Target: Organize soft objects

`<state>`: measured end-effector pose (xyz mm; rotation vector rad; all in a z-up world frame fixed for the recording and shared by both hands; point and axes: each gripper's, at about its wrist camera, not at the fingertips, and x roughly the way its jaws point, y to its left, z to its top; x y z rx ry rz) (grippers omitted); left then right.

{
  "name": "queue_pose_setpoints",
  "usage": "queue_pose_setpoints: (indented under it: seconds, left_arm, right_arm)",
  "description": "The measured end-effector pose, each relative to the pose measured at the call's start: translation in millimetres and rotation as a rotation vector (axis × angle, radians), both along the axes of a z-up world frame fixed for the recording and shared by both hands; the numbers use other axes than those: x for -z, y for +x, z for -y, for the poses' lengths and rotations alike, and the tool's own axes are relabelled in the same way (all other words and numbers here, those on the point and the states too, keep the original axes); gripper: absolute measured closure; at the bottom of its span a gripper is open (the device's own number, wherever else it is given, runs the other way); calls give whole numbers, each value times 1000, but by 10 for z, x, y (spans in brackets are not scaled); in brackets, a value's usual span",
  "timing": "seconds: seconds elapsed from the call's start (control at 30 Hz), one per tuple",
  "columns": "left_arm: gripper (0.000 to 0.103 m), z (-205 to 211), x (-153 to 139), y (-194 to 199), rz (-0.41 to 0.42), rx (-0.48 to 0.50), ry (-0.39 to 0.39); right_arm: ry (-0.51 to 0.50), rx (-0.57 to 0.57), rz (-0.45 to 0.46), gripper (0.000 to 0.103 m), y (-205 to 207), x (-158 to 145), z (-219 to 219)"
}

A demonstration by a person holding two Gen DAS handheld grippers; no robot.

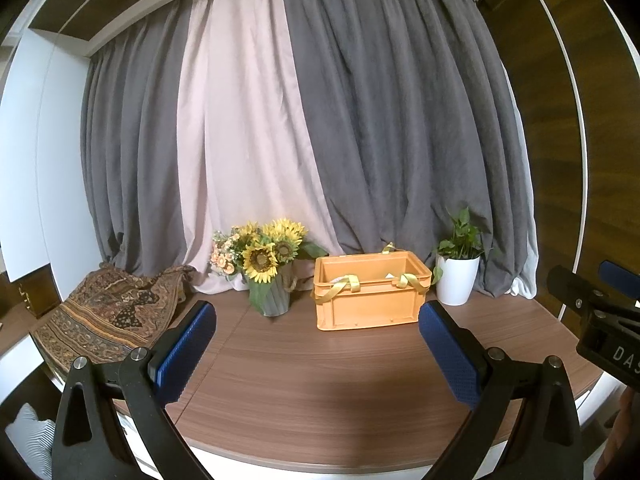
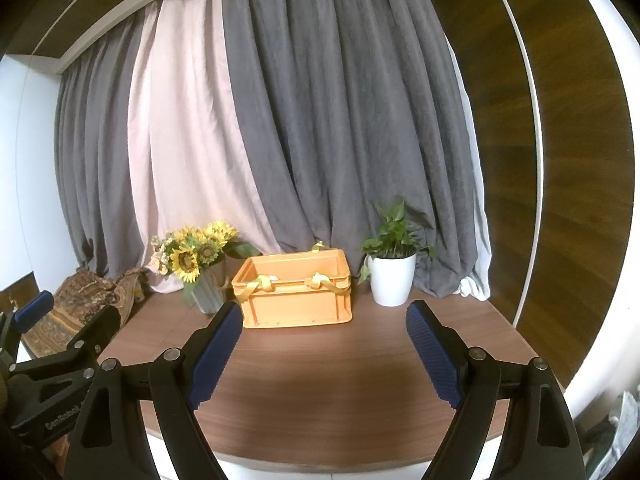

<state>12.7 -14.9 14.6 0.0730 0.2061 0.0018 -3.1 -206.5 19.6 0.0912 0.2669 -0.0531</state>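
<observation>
Jaws apart and empty on our left gripper (image 1: 318, 354) and right gripper (image 2: 324, 352), we hover over the wooden table (image 1: 340, 380) facing the orange crate (image 1: 370, 294), probably destined for the patterned cloth (image 1: 112, 316) heaped at far left.

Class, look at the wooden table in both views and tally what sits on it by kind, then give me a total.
Plants and flowers: 2, the sunflower vase and the potted plant
Crates: 1, the orange crate with yellow ribbon handles
Cloths: 1, the patterned cloth
Total: 4
</observation>
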Motion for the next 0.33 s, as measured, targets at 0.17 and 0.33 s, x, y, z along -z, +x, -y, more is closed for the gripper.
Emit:
queue_pose_setpoints:
  seconds: [0.17,0.33]
  left_arm:
    - [0,-7,-11,-6,-6,-4,-2]
    - [0,-36,-21,-18,-6,-6,-6]
  right_arm:
    - [-1,0,0,18,-24,-1,-1]
    - [-3,0,-2,18,-38,-9,9]
